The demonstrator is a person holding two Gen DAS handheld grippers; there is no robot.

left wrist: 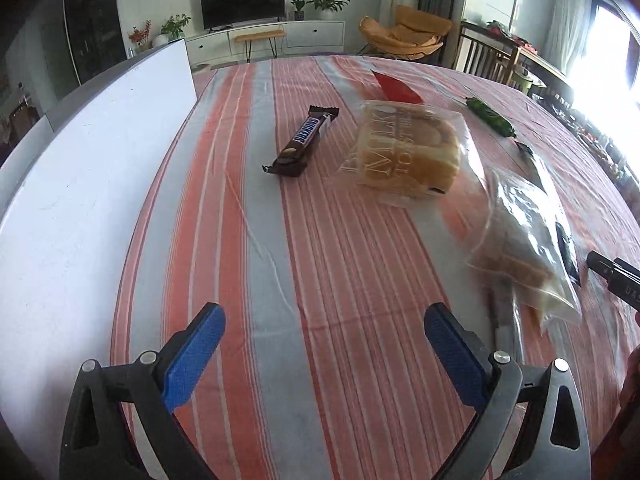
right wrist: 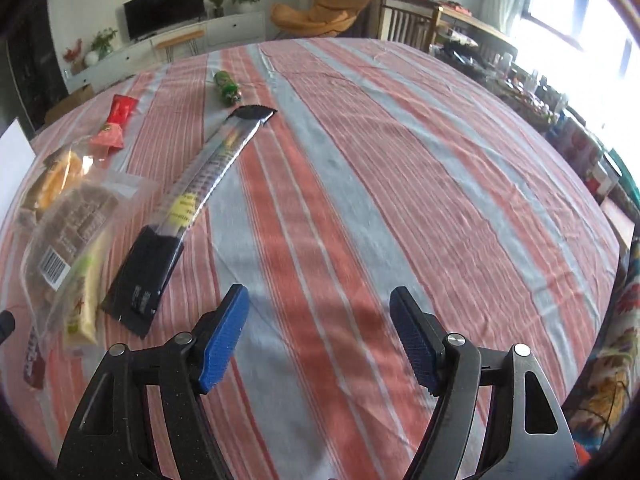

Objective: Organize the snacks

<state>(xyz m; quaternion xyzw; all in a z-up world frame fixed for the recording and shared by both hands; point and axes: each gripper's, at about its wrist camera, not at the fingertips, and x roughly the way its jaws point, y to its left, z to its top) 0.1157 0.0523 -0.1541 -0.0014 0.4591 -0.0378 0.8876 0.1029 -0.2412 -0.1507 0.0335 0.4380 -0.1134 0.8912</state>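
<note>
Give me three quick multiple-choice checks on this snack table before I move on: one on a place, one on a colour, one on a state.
1. Where does the brown Snickers bar lie relative to the clear bag of milk toast in the left wrist view?
A. To its left
B. On top of it
C. To its right

2. What colour is the small cylindrical snack pack far across the striped tablecloth?
A. Blue
B. Green
C. White

3. How do the two grippers stand?
A. Both shut on snacks
B. Left shut, right open
C. Both open, holding nothing

Answers:
1. A: the bar lies apart from the bag, on its left.
2. B: the wrapper is green in both views.
3. C: only cloth shows between the blue pads of the left gripper and the right gripper.
</note>
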